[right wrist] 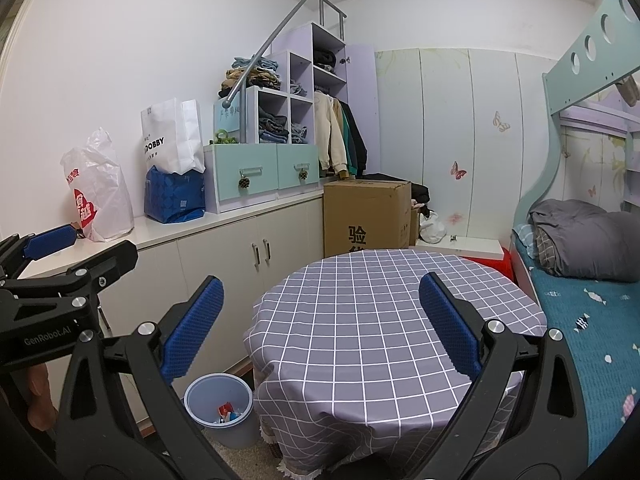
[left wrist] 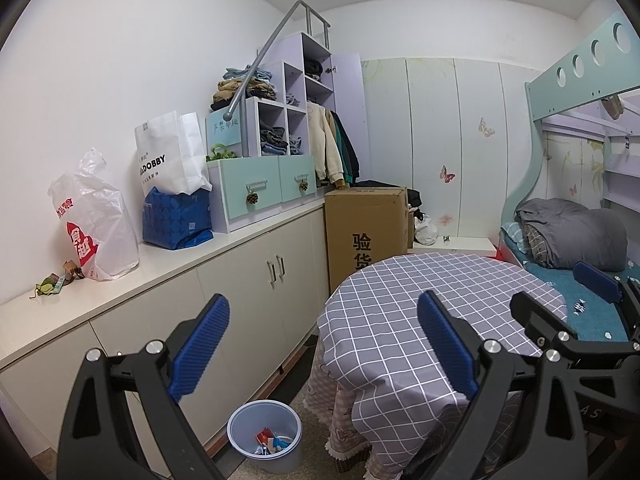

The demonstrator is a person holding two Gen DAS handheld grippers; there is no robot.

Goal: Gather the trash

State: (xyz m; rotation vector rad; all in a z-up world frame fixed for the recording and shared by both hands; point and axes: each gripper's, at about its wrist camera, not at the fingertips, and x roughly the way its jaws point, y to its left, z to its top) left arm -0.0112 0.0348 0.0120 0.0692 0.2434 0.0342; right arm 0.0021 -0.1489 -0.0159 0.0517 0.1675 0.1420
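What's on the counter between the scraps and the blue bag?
A white plastic bag with red print stands between the scraps and the blue bag, seen in the left wrist view.

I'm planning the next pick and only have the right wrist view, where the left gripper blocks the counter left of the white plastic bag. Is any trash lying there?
Observer: Yes. The left wrist view shows small scraps on the counter, a crumpled green piece and a brown one, just left of the plastic bag.
Operator: Is the left gripper free to take them? I only see it side-on.
Observer: In its own camera, the left gripper has its jaws wide apart with nothing between them.
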